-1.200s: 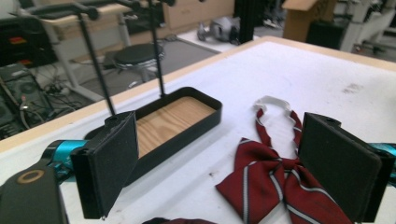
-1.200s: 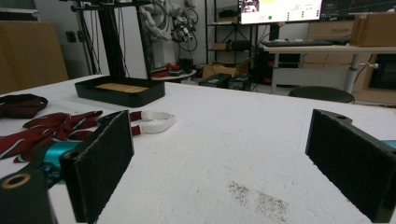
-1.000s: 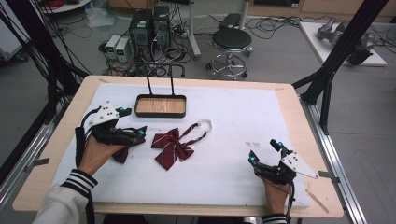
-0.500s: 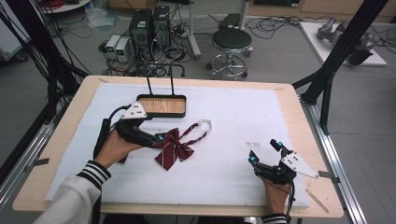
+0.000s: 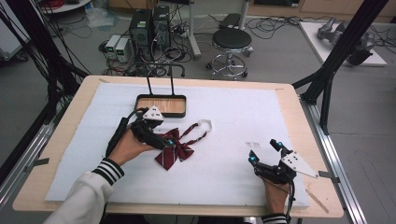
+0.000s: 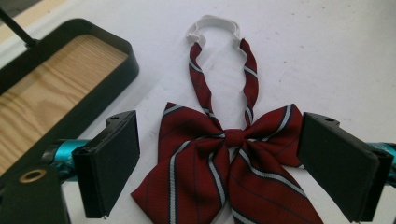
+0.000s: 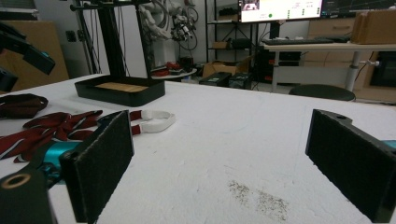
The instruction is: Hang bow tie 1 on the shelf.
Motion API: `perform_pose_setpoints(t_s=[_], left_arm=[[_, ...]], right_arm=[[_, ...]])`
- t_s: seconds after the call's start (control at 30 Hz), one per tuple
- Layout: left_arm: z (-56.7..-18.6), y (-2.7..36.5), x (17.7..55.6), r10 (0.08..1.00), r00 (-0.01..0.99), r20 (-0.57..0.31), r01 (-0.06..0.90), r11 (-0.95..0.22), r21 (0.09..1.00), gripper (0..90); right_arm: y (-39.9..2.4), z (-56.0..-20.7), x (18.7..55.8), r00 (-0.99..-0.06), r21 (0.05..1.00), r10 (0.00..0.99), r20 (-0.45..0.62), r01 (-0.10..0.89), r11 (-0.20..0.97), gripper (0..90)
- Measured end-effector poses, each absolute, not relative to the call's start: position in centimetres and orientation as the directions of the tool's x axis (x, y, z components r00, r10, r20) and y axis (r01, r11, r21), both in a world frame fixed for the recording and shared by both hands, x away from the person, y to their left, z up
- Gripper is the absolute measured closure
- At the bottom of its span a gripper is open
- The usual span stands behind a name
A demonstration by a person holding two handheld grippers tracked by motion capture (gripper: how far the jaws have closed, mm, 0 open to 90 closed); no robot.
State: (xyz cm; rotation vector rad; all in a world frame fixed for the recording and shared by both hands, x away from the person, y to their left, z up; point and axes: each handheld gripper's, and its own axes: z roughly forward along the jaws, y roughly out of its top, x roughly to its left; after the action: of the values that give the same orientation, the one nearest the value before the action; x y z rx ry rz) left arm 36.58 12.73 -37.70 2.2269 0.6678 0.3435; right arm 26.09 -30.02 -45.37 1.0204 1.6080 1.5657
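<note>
A dark red striped bow tie (image 5: pixel 175 150) lies on the white mat, its two straps running to a white clasp loop (image 5: pixel 204 123). My left gripper (image 5: pixel 164 138) is open and hovers just over the bow's left wing. In the left gripper view the bow tie (image 6: pixel 233 158) lies between the two spread pads, knot in the middle, apart from both. My right gripper (image 5: pixel 264 150) stands open near the mat's front right, with nothing between its pads (image 7: pixel 100 163). From there the bow tie (image 7: pixel 51 126) lies far to the left.
A black tray with a wooden floor (image 5: pixel 161 115) and two upright rods stands at the back, just beyond the left hand. A second dark red cloth (image 7: pixel 18 105) lies left of the bow tie. A patch of specks (image 5: pixel 253 144) marks the mat. A stool and computers stand behind the table.
My left gripper has moved right, from the mat's left side to over the bow tie, still open. The right gripper and the bow tie have stayed put.
</note>
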Motion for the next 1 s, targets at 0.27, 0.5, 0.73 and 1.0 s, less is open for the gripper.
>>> perform_pose_setpoints(t_s=[0.27, 0.5, 0.73, 1.0], left_arm=[[-38.7, 10.9, 37.3, 0.544, 0.838, 0.03, 0.383, -0.627, 0.678, 14.0], [-39.3, 9.6, 38.0, 0.522, 0.853, 0.033, 0.398, -0.688, 0.607, 16.8], [-40.0, 8.9, 38.5, 0.505, 0.863, 0.02, 0.418, -0.735, 0.534, 19.4], [-40.5, 8.1, 39.0, 0.492, 0.87, 0.014, 0.429, -0.771, 0.47, 24.2]], right_arm=[[-30.0, -45.4, 26.1, -0.476, 0.996, 0.878, 0.059, 0.084, -0.021, 6.9], [-30.1, -45.4, 26.1, -0.476, 0.996, 0.878, 0.06, 0.082, -0.024, 6.9], [-30.0, -45.4, 26.1, -0.474, 0.997, 0.879, 0.056, 0.08, -0.02, 6.9], [-30.1, -45.4, 26.2, -0.474, 0.997, 0.879, 0.055, 0.078, -0.02, 6.9]])
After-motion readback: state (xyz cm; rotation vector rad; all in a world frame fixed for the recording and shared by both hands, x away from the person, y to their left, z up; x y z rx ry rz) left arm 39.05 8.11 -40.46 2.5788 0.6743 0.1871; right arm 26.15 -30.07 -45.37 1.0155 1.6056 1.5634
